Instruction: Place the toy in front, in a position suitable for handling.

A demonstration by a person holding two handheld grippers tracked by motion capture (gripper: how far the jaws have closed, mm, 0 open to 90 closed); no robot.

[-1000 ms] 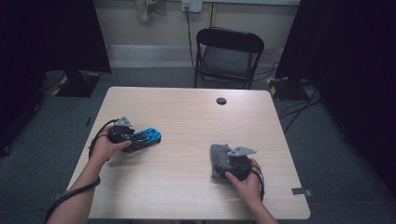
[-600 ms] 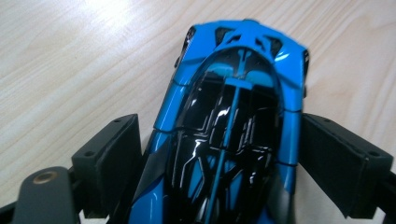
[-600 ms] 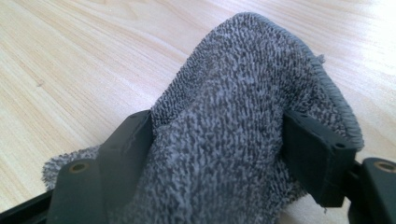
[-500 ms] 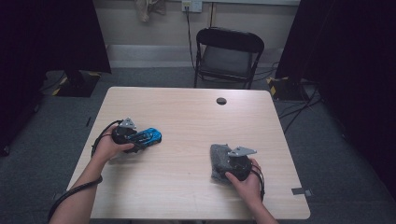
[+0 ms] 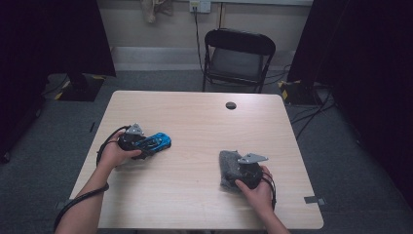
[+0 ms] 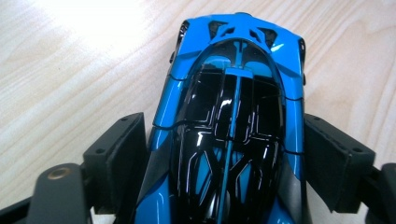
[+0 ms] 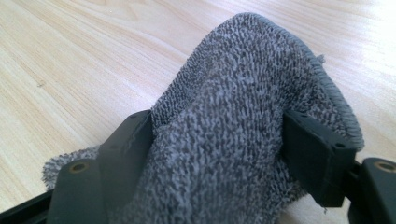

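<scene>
A blue and black toy car [image 5: 155,142] sits on the wooden table [image 5: 204,122] at its left side. My left gripper [image 5: 146,144] is shut on it, one jaw pressed to each flank of the car [image 6: 233,126]. At the right front, my right gripper [image 5: 233,171] is shut on a grey cloth [image 5: 228,165]. In the right gripper view the bunched cloth [image 7: 243,135] bulges up between the two black jaws. A hand holds each gripper.
A small black round cap [image 5: 231,105] lies near the table's far edge. A black folding chair [image 5: 236,58] stands behind the table. Cables run over the grey floor at the right, and dark curtains hang on both sides.
My left gripper has carried the blue car a little to the right and toward the front. The right gripper and the cloth have stayed put.
</scene>
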